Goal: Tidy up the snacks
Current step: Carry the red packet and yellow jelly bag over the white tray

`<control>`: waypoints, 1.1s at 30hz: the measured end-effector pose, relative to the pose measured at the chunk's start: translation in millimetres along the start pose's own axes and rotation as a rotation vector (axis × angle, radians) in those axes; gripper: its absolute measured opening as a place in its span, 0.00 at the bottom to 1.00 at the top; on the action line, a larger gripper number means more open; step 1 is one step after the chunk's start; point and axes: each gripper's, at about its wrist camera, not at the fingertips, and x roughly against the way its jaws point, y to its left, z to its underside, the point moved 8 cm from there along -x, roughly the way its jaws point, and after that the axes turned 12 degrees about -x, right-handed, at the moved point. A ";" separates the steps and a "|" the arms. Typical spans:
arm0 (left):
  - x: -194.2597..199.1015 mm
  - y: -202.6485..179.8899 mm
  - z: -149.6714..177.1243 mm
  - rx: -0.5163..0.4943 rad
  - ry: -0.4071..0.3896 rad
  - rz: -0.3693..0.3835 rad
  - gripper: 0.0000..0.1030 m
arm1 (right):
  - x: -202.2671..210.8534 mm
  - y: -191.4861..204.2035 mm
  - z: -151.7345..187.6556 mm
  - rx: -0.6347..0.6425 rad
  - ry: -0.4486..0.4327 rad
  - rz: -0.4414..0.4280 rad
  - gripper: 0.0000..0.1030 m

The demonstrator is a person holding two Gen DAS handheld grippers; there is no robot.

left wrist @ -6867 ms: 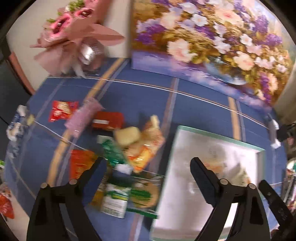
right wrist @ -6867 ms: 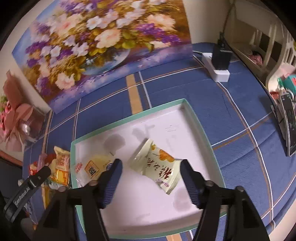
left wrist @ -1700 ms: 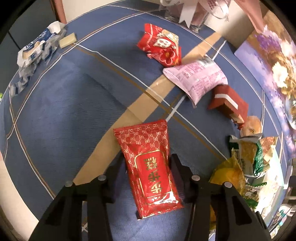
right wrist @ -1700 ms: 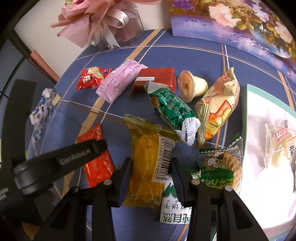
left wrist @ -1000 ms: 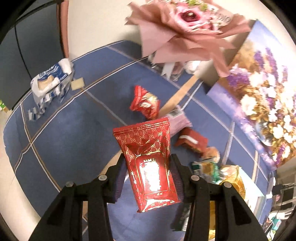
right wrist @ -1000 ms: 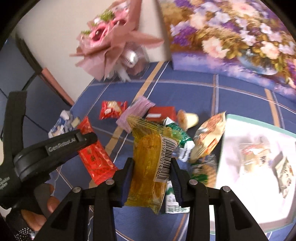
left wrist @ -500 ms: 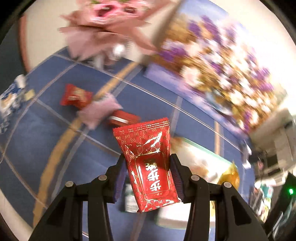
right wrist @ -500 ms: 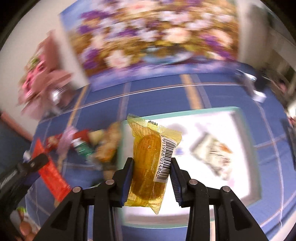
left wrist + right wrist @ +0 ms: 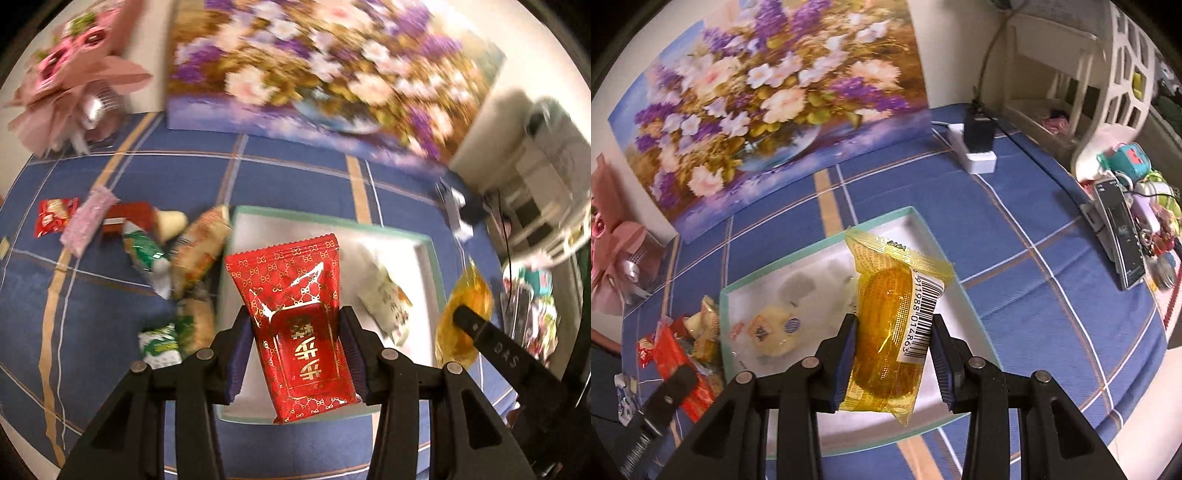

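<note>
Tongs: two; left tongs clamp red packet, right tongs clamp yellow packet.
Axes: both packets held lengthwise, pointing away over tray.
Tray: two snacks counted.

Both wrist cameras look steeply down from close above (fisheye-bent) onto the shared white tray.

Right claw clamps yellow packet above tray.

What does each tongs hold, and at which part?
Left tongs: red snack packet, by its lower sides. Right tongs: yellow snack packet, by its lower sides.
</note>
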 end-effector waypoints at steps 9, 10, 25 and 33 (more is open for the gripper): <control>-53.3 -8.0 18.9 -0.059 0.146 -0.077 0.47 | -48.7 -20.1 19.5 -0.018 0.145 0.065 0.40; -57.5 -5.6 20.4 -0.055 0.157 -0.083 0.47 | -53.8 -22.8 22.3 -0.019 0.162 0.075 0.40; -80.3 -1.2 35.4 -0.041 0.243 -0.090 0.47 | -74.9 -28.9 38.1 -0.055 0.236 0.085 0.40; -63.0 -7.3 22.1 -0.051 0.204 -0.069 0.55 | -63.9 -26.5 24.6 -0.054 0.196 0.080 0.43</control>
